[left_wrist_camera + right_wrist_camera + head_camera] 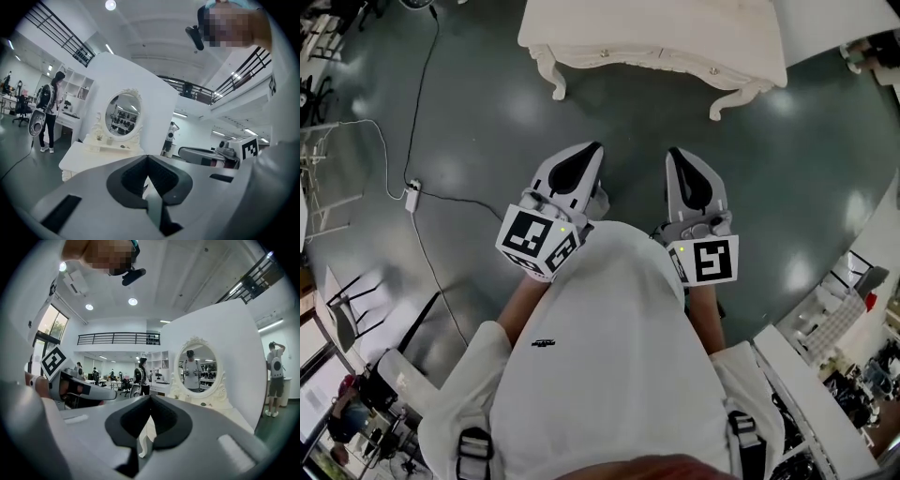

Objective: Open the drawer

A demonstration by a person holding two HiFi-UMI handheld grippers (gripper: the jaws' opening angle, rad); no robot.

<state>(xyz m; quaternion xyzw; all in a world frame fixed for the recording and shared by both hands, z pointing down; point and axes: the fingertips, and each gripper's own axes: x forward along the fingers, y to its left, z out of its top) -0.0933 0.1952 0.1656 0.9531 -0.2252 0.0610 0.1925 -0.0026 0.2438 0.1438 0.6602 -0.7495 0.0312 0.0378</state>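
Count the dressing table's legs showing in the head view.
2. One curved leg stands under the near edge of the white dressing table at the view's left, the other at its right. Rear legs may be hidden beneath the top.

Cream dressing table point(675, 37), dark grey floor point(787, 159), grey-and-black left tool point(596, 150), white shirt point(619, 347)

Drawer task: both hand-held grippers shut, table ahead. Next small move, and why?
Probably step toward the table: the left hand-held gripper and the right hand-held gripper are both shut, empty and short of it, with floor between, so no drawer knob can be gripped yet.
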